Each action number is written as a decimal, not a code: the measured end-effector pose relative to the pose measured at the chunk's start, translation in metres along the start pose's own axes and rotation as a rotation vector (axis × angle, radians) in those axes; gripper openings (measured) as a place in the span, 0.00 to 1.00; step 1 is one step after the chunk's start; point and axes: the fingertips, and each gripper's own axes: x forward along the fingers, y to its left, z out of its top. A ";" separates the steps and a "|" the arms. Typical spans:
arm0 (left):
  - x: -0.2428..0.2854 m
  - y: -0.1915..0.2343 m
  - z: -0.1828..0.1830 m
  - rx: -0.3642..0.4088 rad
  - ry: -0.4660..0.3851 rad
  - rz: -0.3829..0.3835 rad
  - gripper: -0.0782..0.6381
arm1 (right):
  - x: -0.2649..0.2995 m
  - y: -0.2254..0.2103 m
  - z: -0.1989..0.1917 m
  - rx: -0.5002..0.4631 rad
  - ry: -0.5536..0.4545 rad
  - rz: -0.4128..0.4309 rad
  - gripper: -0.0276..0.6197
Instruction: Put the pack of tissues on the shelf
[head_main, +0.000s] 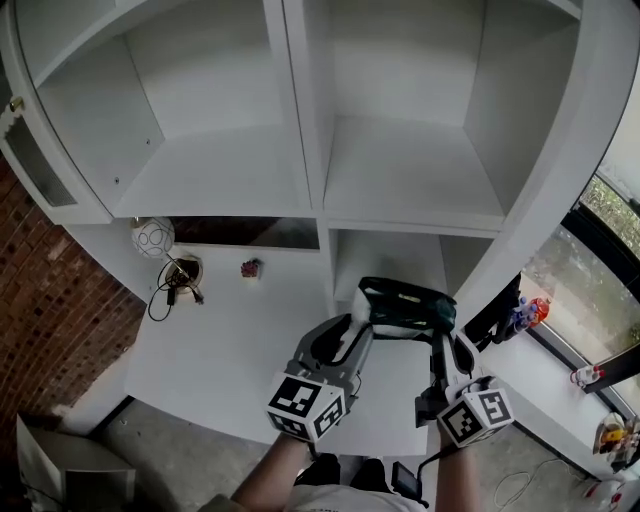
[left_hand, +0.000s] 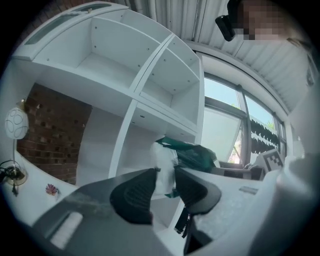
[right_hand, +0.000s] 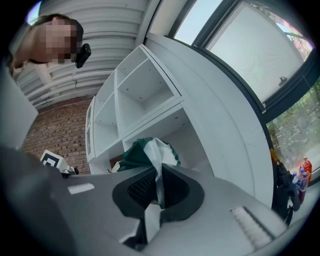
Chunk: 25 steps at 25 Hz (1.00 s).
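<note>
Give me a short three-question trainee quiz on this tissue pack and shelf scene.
1. True or false: the right claw pinches the wrapper of the pack of tissues.
2. The pack is mostly: A red, B dark green, C yellow.
3. Fill in: left of the white shelf stands a ____ wall.
Key: 1 true; 2 B; 3 brick.

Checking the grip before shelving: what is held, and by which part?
The pack of tissues: left hand-held gripper clamps its white end, right hand-held gripper pinches the opposite wrapper flap.
</note>
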 end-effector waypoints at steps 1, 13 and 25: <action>0.000 0.001 -0.003 0.006 0.008 0.005 0.30 | 0.000 -0.002 -0.002 -0.005 0.007 0.001 0.05; 0.030 0.015 -0.023 0.030 0.075 0.040 0.22 | 0.020 -0.022 -0.018 -0.187 0.114 -0.035 0.05; 0.071 0.037 -0.015 0.126 0.047 0.155 0.21 | 0.068 -0.050 -0.017 -0.324 0.122 -0.179 0.05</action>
